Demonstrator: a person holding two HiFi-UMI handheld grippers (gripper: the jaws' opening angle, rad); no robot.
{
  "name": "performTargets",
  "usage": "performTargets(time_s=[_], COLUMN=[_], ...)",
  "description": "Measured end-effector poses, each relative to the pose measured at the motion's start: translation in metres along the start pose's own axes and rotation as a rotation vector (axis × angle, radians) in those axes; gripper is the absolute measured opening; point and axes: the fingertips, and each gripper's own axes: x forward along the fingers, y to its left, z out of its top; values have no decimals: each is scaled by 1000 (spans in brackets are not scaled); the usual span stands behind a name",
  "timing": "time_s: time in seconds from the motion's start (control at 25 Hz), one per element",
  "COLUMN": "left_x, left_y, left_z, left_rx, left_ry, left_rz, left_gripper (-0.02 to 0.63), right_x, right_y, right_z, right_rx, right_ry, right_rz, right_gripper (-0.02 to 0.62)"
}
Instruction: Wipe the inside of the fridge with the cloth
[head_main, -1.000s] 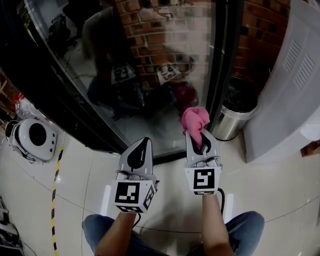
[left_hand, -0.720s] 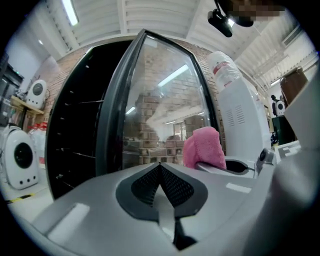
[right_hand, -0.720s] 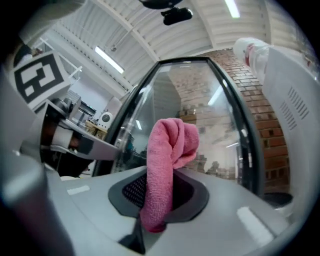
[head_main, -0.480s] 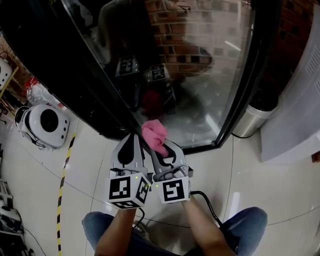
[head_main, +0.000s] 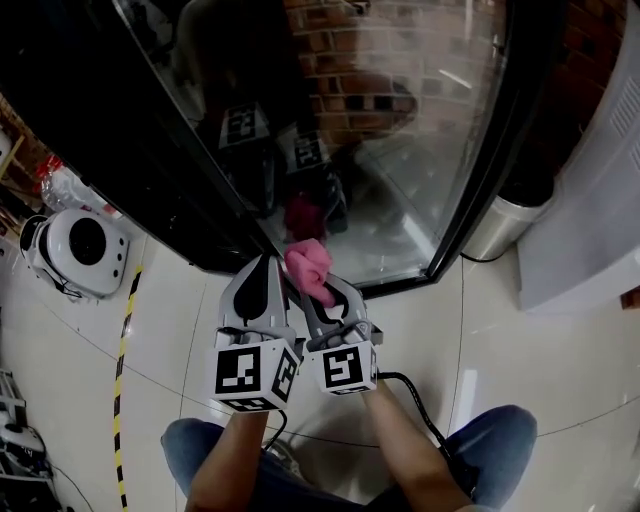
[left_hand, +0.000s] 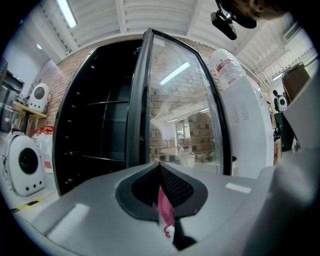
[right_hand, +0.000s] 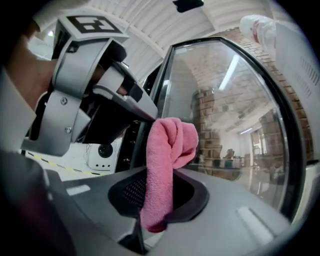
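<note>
A pink cloth (head_main: 309, 266) (right_hand: 167, 160) stands up folded out of my right gripper (head_main: 322, 292) (right_hand: 156, 210), which is shut on it. My left gripper (head_main: 265, 283) (left_hand: 161, 200) is pressed close beside it on the left, jaws shut; a thin pink sliver (left_hand: 165, 210) shows in their seam. Both point at the foot of the fridge, where the dark interior (head_main: 130, 130) (left_hand: 100, 140) meets the open glass door (head_main: 400, 150) (left_hand: 175, 110). Wire shelves show faintly inside. The glass mirrors both grippers and the cloth.
A white round appliance (head_main: 78, 250) sits on the floor at the left by yellow-black tape (head_main: 124, 330). A steel bin (head_main: 505, 225) and a white cabinet (head_main: 590, 200) stand right of the door. A black cable (head_main: 420, 410) trails from the right gripper.
Both grippers have shifted left, from the door glass toward the fridge opening, and closed up side by side. The cloth stays held in the right gripper.
</note>
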Motion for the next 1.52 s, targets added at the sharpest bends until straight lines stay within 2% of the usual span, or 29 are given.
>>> performTargets(time_s=[0.4, 0.56, 0.72, 0.88, 1.12, 1.32, 1.52], left_x=[23, 29, 31, 31, 29, 20, 3], left_y=[-65, -91, -104, -108, -93, -57, -20], left_z=[-31, -40, -53, -56, -55, -44, -36], left_rx=[-14, -17, -45, -46, -59, -52, -99], left_ry=[48, 67, 94, 99, 85, 53, 40], left_rz=[-117, -157, -167, -167, -121, -49, -7], left_gripper=[9, 9, 9, 9, 9, 9, 9], right_x=[-35, -59, -81, -90, -82, -54, -23], right_y=[-85, -133, -172, -189, -172, -112, -48], right_z=[-27, -43, -52, -52, -39, -28, -24], right_rx=[-22, -3, 32, 44, 53, 40, 41], right_ry=[33, 51, 68, 72, 27, 0, 20], right_rz=[-146, -239, -322, -359, -334, -239, -127], right_gripper=[61, 61, 61, 61, 61, 61, 63])
